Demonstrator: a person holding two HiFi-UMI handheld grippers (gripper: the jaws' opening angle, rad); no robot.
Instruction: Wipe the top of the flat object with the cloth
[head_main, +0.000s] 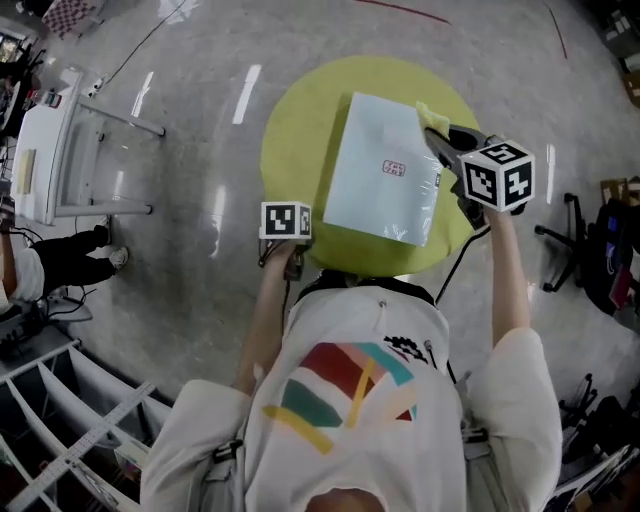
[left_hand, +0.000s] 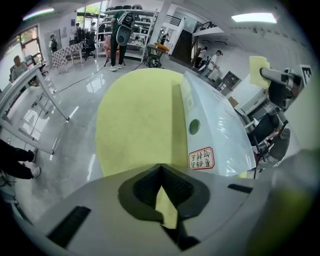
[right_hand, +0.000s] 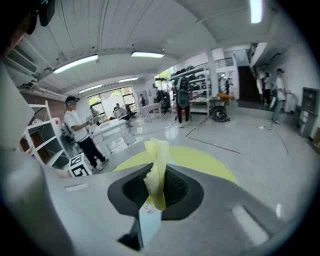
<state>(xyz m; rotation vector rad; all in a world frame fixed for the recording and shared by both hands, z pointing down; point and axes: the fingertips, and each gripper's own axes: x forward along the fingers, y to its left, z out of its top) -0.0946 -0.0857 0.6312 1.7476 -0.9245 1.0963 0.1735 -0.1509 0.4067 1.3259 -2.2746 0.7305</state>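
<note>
A flat pale-blue object (head_main: 385, 170) wrapped in clear film, with a red-bordered label, lies on a round yellow-green table (head_main: 300, 120). My right gripper (head_main: 437, 135) hovers over its far right corner, shut on a yellow cloth (head_main: 432, 114). In the right gripper view the cloth (right_hand: 157, 160) sticks up between the closed jaws (right_hand: 156, 172). My left gripper (head_main: 288, 212) is at the table's near left edge, left of the object, shut with nothing in it. The left gripper view shows its closed jaws (left_hand: 160, 170), the object (left_hand: 215, 130) to the right, and the cloth (left_hand: 258, 70) raised beyond it.
A white metal cart (head_main: 50, 150) stands on the glossy floor to the left, with a person's legs (head_main: 70, 262) beside it. White shelving (head_main: 60, 400) fills the lower left. An office chair base (head_main: 570, 230) is at the right. More people (left_hand: 119, 35) stand far off.
</note>
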